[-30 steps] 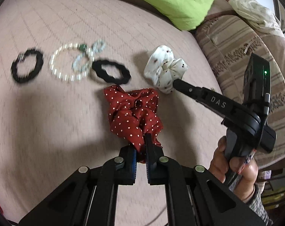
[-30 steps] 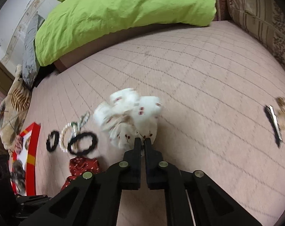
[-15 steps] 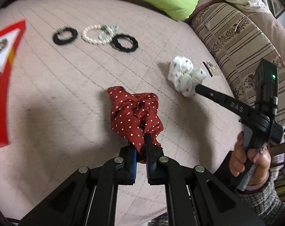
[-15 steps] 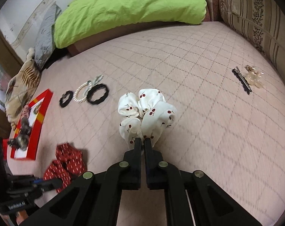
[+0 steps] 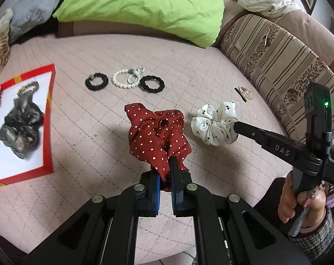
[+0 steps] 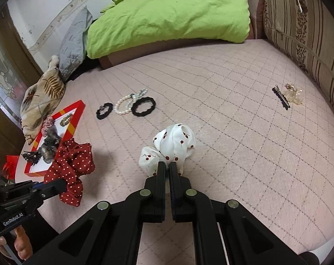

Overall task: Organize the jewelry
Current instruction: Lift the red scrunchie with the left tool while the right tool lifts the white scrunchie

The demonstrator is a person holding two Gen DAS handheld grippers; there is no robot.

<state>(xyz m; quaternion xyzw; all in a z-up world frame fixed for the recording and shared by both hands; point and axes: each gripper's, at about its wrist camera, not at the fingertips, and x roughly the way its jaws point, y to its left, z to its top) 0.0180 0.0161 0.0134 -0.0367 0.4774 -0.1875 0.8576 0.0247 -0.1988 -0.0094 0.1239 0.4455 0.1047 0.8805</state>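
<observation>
left hand-held gripper (image 5: 164,172): clamped tight on red polka-dot scrunchie (image 5: 156,137), hanging above the bed (image 5: 100,50).
right hand-held gripper (image 6: 167,172): pinched closed on white cherry scrunchie (image 6: 170,146), also off the bed.
target: red box (image 5: 48,119) at left, already holds a dark scrunchie.
step advice: carry both over the box rim, lower inside before letting go, one at a time.
vs earlier: box now fully in left view; both scrunchies carried closer to it, bracelets farther off.

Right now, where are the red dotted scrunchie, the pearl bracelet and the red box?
red dotted scrunchie (image 5: 154,135), left wrist view, middle folds.
pearl bracelet (image 5: 118,83), left wrist view, left beads.
red box (image 5: 48,119), left wrist view, right wall.
</observation>
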